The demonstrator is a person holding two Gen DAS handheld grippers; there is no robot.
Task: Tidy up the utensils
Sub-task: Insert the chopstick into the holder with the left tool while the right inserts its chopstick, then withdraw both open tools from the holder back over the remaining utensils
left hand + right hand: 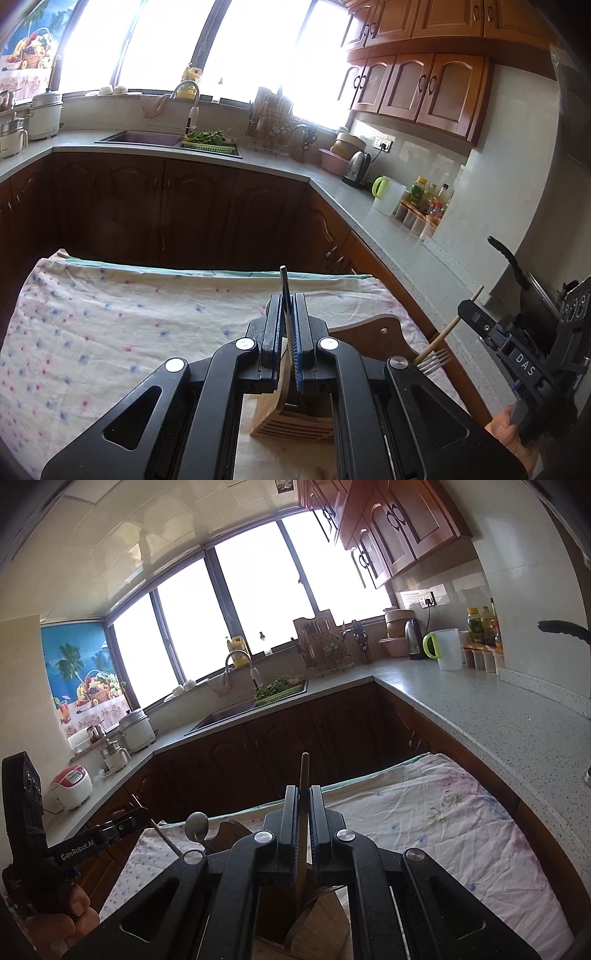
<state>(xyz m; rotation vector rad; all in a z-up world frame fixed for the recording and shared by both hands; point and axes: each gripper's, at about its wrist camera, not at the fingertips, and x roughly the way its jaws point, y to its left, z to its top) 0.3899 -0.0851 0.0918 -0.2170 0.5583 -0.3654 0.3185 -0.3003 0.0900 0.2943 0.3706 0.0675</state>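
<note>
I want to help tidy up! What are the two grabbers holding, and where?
The left gripper pinches a thin dark utensil handle near its top. The right gripper pinches a wooden stick, below its tip.

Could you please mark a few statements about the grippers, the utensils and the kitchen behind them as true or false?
1. The left gripper is shut on a thin dark-handled utensil. True.
2. The right gripper is open and holds nothing. False: it is shut on a wooden-handled utensil.
3. A wooden utensil block stands on the flowered cloth. True.
4. The white jug has a red handle. False: its handle is green.
5. Green vegetables lie in a basket at the sink. True.
</note>
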